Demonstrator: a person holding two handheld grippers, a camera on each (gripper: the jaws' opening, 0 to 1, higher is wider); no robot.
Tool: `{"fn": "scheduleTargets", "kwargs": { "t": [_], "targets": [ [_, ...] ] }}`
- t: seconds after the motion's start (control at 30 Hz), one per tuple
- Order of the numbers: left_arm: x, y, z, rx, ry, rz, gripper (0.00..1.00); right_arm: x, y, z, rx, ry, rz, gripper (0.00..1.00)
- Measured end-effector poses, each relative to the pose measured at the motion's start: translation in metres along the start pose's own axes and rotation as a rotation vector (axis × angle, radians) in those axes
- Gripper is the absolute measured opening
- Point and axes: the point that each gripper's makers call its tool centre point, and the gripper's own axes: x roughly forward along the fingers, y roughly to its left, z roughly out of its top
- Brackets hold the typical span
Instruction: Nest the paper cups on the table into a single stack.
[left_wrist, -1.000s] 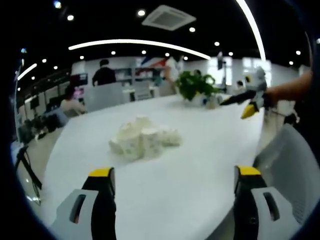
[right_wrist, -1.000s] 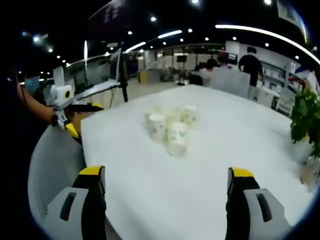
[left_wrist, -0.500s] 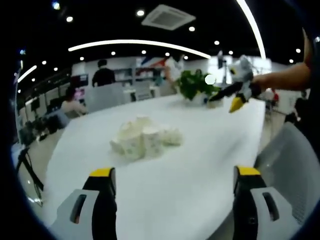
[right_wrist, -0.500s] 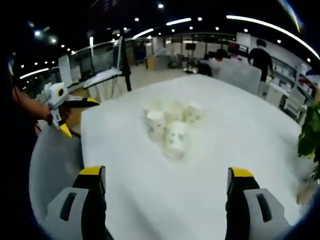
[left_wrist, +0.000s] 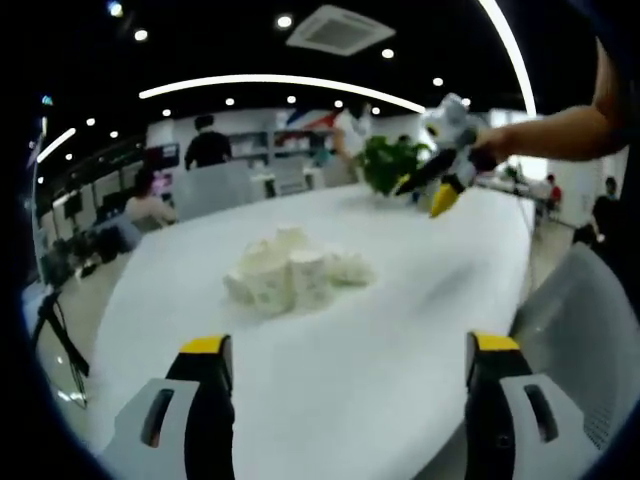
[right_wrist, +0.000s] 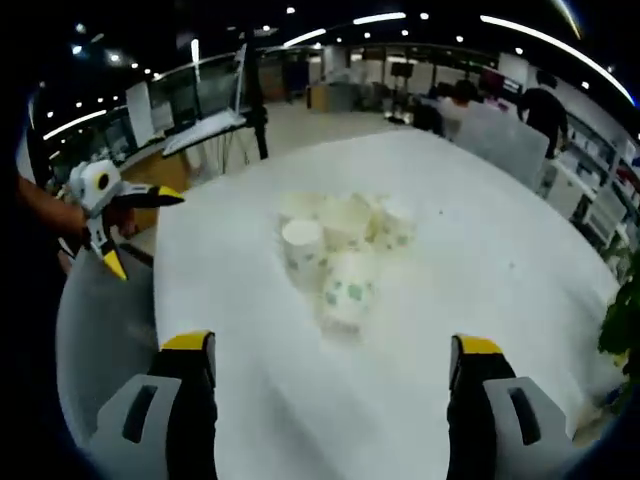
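— Started yet?
— No. The paper cups (right_wrist: 340, 255) sit clustered mid-worktop (right_wrist: 500, 280), unstacked. Left tool (left_wrist: 340, 400) and right tool (right_wrist: 330, 400) both spread, empty. Next, I'd guess, pick one cup.

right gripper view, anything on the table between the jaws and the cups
Nothing: in the right gripper view, bare white table runs from the open right gripper to the paper cups.

A potted plant (left_wrist: 385, 165) at the far edge — grey chair (left_wrist: 575, 320) nearby (seated person (left_wrist: 143, 205) beyond).
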Motion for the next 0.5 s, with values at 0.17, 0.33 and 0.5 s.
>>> {"fn": "scheduleTargets", "kwargs": {
  "t": [0.17,0.33,0.5],
  "targets": [
    [0.000,-0.001,0.000,-0.012,-0.007,-0.010,0.95,0.010,-0.005,0.010,-0.024,0.035,0.043,0.97],
    [0.001,-0.004,0.000,-0.006,-0.002,-0.021,0.95,0.018,-0.009,0.021,-0.047,0.083,0.073,0.97],
    [0.002,-0.005,-0.001,-0.004,0.004,-0.026,0.95,0.027,-0.014,0.033,-0.058,0.111,0.086,0.96]
  ]
}}
